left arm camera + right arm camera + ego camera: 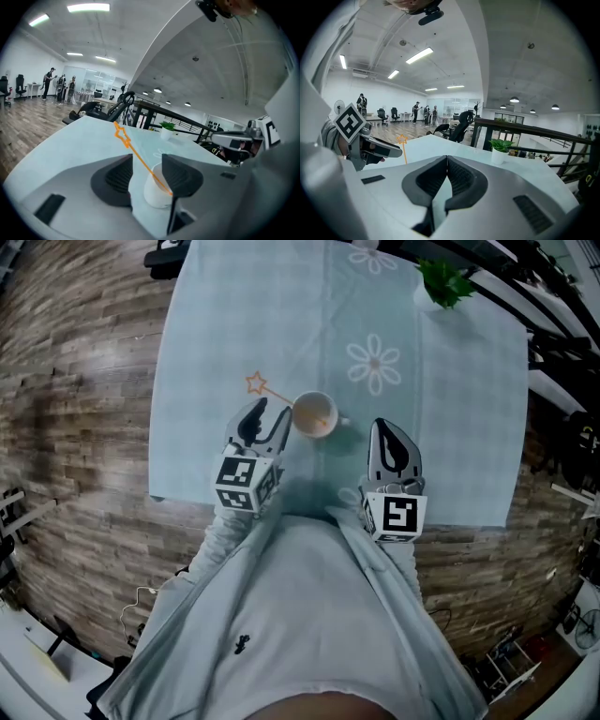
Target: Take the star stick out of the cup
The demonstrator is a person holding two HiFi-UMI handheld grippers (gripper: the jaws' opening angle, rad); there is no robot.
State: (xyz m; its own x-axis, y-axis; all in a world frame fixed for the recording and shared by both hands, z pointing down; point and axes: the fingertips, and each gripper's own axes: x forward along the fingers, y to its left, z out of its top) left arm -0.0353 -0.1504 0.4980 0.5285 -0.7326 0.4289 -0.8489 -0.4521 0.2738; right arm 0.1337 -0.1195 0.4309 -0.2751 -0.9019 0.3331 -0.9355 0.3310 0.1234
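**Q:** Where is the thin orange star-tipped stick [281, 397] [140, 159]?

**A:** Its lower end is inside the small white ceramic cup [314, 415] [157, 194]; it leans out over the rim, star end up and to the left; the cup stands on the pale blue cloth-covered table with white flower prints [234, 315].

**Q:** And the left gripper [265, 413] [147, 161]?

**A:** It is just left of the cup; its jaws are spread; in the left gripper view the stick crosses the gap between them, with the cup showing beyond; they clamp nothing.

**Q:** The right gripper [382, 427] [447, 161]?

**A:** It is right of the cup and apart from it; its jaws are pressed together, with nothing held between them; its view shows the star [402, 140] at the left.

**Q:** Other items?

**A:** A small green plant in a white pot [441, 282] [500, 147] at the table's far right; wood-plank floor [75, 381] around the table.
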